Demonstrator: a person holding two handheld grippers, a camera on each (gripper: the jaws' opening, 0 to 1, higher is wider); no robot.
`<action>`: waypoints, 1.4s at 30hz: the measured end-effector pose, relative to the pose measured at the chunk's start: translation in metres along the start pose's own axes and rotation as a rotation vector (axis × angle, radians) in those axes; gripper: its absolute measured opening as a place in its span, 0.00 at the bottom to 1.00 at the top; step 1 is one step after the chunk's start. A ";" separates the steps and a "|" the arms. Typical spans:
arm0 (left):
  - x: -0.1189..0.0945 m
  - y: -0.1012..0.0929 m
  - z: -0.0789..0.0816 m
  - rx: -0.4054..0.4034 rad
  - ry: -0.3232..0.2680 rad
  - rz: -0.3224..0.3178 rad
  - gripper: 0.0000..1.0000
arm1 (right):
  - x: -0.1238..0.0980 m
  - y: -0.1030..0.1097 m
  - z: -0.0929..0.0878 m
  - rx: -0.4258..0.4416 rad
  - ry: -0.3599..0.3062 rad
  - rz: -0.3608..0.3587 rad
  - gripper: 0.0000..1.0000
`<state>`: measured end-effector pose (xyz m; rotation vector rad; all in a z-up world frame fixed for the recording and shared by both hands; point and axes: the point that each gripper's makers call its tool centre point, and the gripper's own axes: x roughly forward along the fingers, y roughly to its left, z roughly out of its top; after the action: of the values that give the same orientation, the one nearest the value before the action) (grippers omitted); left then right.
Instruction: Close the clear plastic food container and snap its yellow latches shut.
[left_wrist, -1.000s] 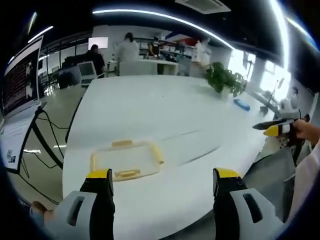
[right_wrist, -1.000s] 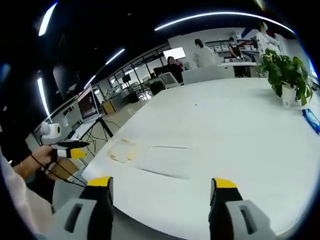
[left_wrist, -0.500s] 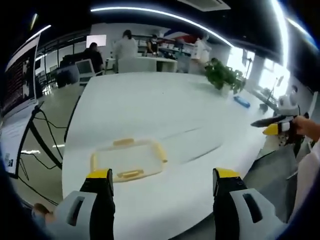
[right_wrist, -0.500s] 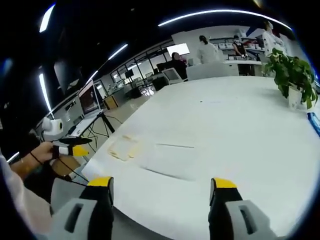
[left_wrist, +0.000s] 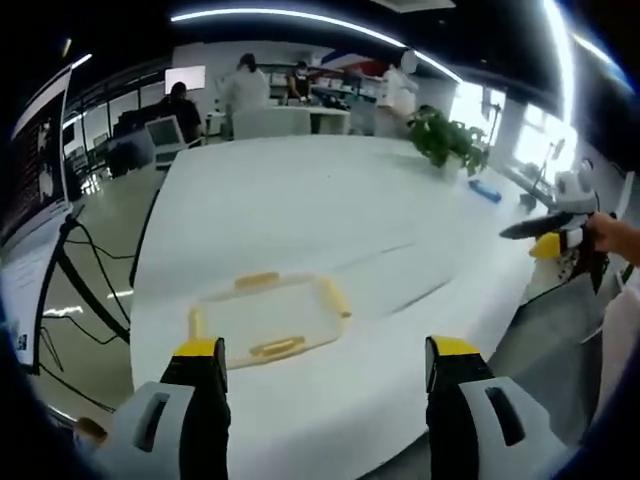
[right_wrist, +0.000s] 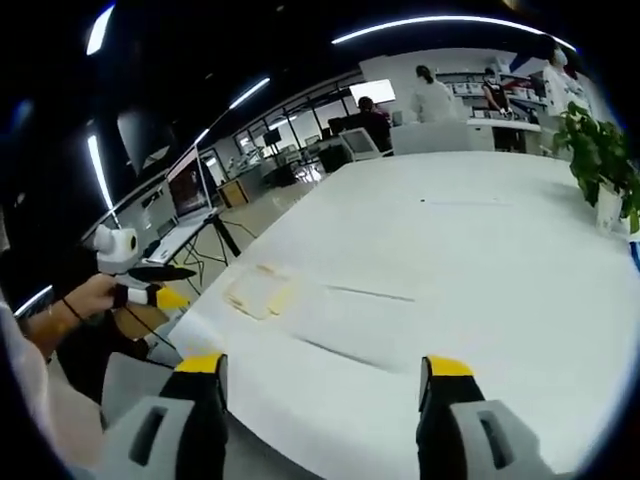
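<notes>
No readable text, label, brand or number is showing in either view; the large monitor (left_wrist: 35, 190) beside the desk (left_wrist: 300, 220) is displaying lines of content (too blurred and too small to make out).

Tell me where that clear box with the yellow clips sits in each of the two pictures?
Left gripper view: the clear container lies low and left of centre on the white table.
Right gripper view: it is a small pale shape at left of centre.
Shared landmark: the potted plant, at the right edge in the right gripper view.
</notes>
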<state>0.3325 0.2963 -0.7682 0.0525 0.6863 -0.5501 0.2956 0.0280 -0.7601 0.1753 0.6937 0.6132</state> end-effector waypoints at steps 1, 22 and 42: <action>0.001 0.002 0.000 0.009 0.005 -0.002 0.80 | 0.003 0.002 0.001 -0.005 0.004 0.006 0.78; 0.019 0.021 0.002 0.145 0.082 -0.036 0.78 | 0.045 0.029 0.016 -0.174 0.074 0.105 0.78; 0.035 0.048 -0.008 0.171 0.142 -0.058 0.76 | 0.102 0.054 0.032 -0.334 0.151 0.230 0.74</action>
<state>0.3743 0.3231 -0.8020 0.2339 0.7794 -0.6640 0.3524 0.1324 -0.7721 -0.1049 0.7105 0.9606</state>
